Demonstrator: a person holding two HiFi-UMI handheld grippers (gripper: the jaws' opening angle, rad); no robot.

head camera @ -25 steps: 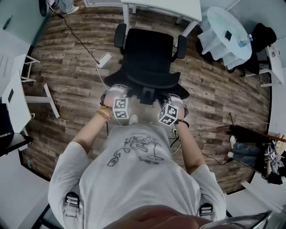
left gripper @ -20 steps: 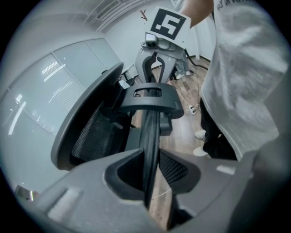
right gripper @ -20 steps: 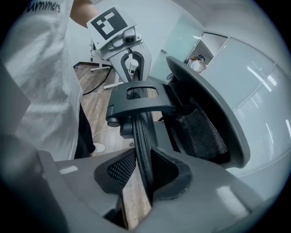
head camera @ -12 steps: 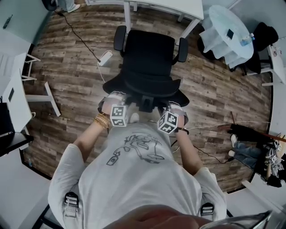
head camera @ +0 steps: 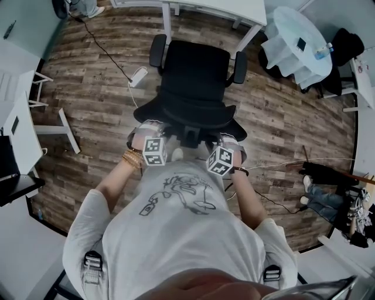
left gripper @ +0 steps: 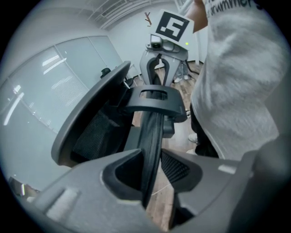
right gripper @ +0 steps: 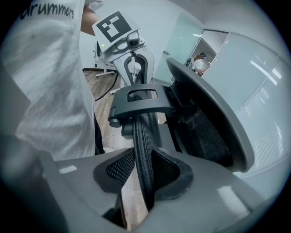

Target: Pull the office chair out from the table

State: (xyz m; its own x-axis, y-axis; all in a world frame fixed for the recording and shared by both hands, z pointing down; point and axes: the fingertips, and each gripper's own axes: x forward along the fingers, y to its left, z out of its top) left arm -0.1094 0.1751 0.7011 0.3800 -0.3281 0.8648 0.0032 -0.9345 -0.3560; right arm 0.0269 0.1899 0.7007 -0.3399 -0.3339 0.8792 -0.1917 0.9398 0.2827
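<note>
In the head view, the chair (head camera: pixel 196 76) stands on the wood floor (head camera: pixel 94 88) just clear of the bench (head camera: pixel 222 7), its back toward the person. The left gripper (head camera: pixel 150 136) and right gripper (head camera: pixel 227 145) sit level at either end of the back's rim (head camera: pixel 176 114), neither nearer, so any further pull would run straight toward the body. In the left gripper view, the rim runs lengthwise between the jaws, which have just been opening and are now released, with floor showing past one side. In the right gripper view, the same rim lies between jaws likewise just opened and slack. The shirt (right gripper: pixel 45 68) reads "drummers".
</note>
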